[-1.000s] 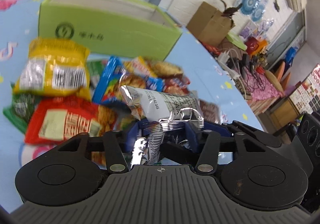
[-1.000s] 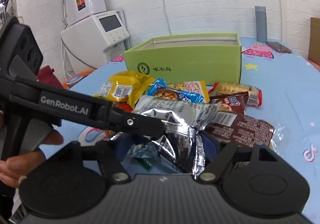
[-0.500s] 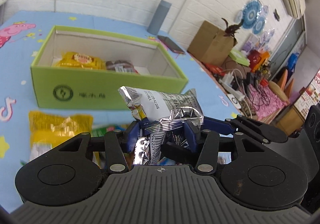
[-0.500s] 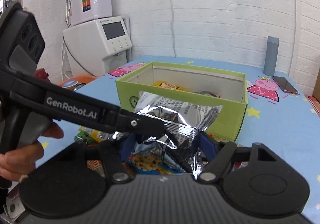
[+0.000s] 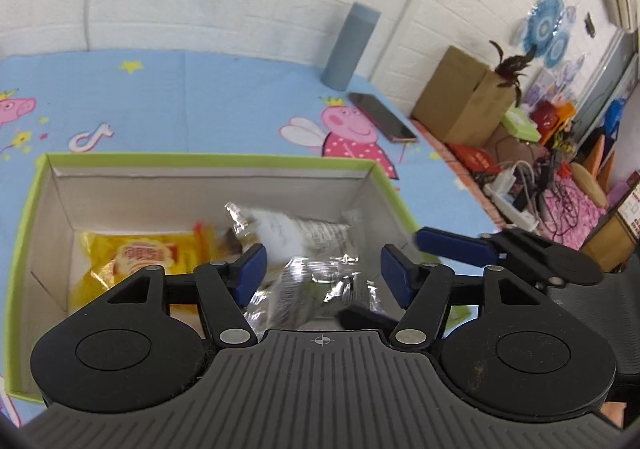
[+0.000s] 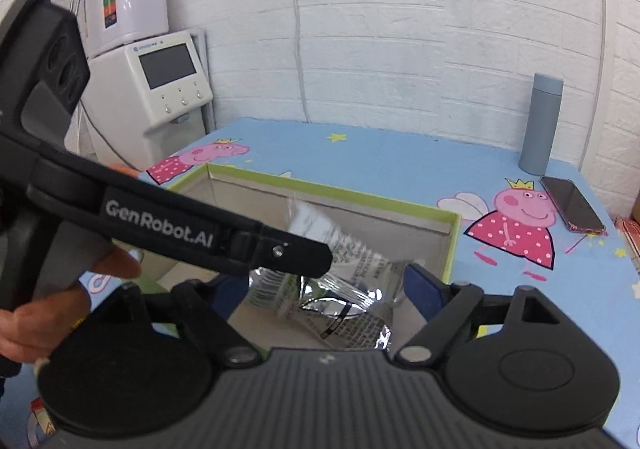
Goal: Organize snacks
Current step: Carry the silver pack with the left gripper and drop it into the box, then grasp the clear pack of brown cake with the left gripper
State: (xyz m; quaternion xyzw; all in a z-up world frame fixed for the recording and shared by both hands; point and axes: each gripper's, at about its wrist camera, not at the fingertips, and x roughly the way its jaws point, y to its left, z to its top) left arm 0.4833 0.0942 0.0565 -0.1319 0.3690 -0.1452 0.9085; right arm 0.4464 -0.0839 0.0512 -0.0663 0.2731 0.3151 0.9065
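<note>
I'm opening both grippers, left point(image 5: 323, 272) and right point(image 6: 320, 289), over the box point(image 5: 208, 160); the silver packet point(image 5: 308, 249) is lying between their spreading fingers, untouched.

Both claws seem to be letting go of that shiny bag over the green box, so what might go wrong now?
1. The silver bag, blurred between both grippers' opening jaws, may land on the yellow packet rather than beside it.
2. It hangs near the box's right wall, so it might catch the rim.
</note>
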